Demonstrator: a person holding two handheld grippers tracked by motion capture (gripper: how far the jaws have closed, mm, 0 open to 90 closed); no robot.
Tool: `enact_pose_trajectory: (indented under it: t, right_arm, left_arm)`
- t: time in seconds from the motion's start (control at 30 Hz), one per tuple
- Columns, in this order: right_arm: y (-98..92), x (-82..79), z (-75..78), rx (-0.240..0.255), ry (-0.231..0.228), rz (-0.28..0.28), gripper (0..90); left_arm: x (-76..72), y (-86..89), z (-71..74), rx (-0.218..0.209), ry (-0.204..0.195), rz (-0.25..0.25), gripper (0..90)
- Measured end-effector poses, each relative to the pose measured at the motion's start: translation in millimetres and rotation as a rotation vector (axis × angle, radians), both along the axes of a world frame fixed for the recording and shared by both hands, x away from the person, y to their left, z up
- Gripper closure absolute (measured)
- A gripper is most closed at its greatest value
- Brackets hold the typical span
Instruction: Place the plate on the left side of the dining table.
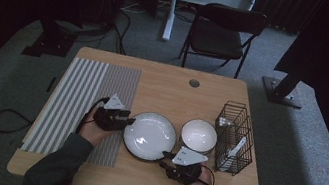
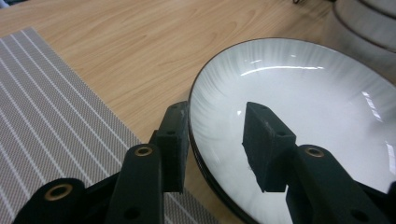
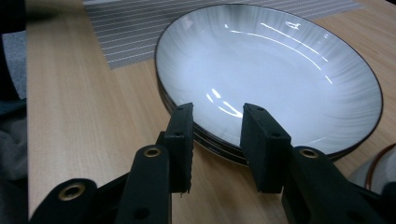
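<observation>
Plates: we saw the stack of plates point(image 1: 149, 135) at lower centre of the high view, on the table point(image 1: 169, 80), beside the striped mat point(image 1: 82, 104).
Left tongs point(image 1: 128, 120): open, straddling the stack's left rim, gripping nothing.
Right tongs point(image 1: 166, 154): open, straddling the near rim, likewise empty.
Why: we judged opposite rims gave a balanced two-handed lift.
Nearby: bowl point(image 1: 199, 135) and wire basket point(image 1: 234, 137) to the right.

A light wooden desk point(image 1: 163, 85) carries a grey striped placemat point(image 1: 82, 94) on its left part, a stack of white dark-rimmed plates point(image 1: 150, 136) near the middle, stacked bowls point(image 1: 199, 135) beside them, and a black wire basket point(image 1: 234, 137) at the right.
</observation>
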State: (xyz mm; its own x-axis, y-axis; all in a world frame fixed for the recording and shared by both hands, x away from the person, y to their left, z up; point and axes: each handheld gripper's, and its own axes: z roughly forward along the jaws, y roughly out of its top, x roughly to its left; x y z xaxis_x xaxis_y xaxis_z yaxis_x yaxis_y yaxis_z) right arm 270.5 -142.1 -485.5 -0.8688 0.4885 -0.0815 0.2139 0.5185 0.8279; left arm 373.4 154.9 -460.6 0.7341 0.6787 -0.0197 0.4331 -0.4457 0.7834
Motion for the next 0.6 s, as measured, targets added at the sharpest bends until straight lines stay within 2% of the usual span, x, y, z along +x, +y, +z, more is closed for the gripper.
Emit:
enact_pose_trajectory:
  t: [0.23,0.33,0.6]
  right_arm:
    - [-1.8,4.5,-1.3,-0.010,-0.007,-0.039,67.3]
    - [-4.3,5.1,-2.3,-0.017,-0.014,-0.063,69.0]
    - [-6.3,6.3,-3.7,-0.023,-0.022,-0.083,70.0]
  left_arm:
    - [20.5,-13.6,-8.6,0.056,0.035,0.020,68.6]
    - [23.4,-16.5,-11.4,0.062,0.042,0.021,71.9]
    - [27.0,-18.2,-17.0,0.069,0.059,0.034,78.8]
